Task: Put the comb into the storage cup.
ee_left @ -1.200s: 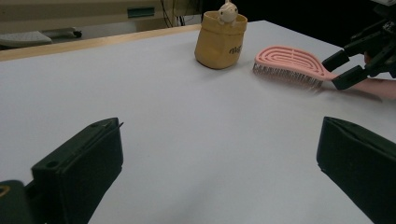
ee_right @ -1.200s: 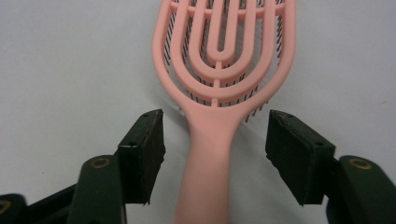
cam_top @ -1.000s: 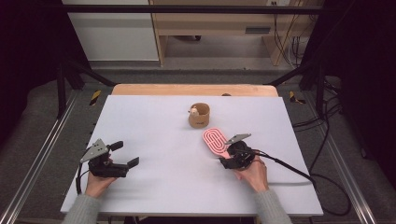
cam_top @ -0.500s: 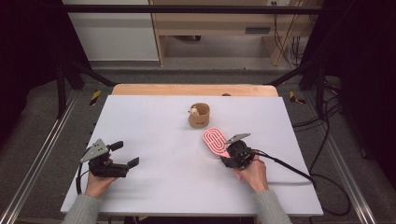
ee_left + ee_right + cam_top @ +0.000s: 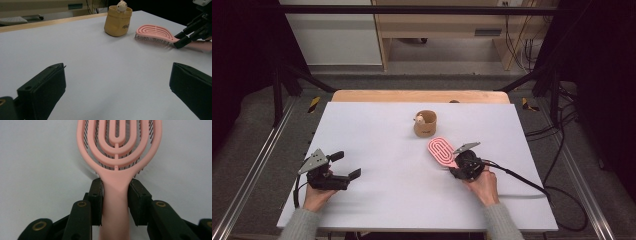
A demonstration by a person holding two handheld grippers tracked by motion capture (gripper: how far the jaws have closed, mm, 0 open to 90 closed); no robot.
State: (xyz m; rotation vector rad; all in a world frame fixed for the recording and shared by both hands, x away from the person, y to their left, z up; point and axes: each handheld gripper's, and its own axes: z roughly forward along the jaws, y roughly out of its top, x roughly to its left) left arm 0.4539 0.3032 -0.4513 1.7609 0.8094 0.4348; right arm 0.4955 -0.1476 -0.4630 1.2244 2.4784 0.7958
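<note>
A pink hairbrush lies bristles down on the white table, right of centre. My right gripper is shut on its handle, and in the right gripper view both black jaws press the neck of the brush just below the head. My left gripper rests at the front left of the table, open, with nothing between its jaws. From the left gripper view the brush and the right gripper appear at the far right.
A small tan pouch stands behind the brush with a little pale figure poking out of it. A wooden strip runs along the table's far edge. A black cable trails right from the right gripper.
</note>
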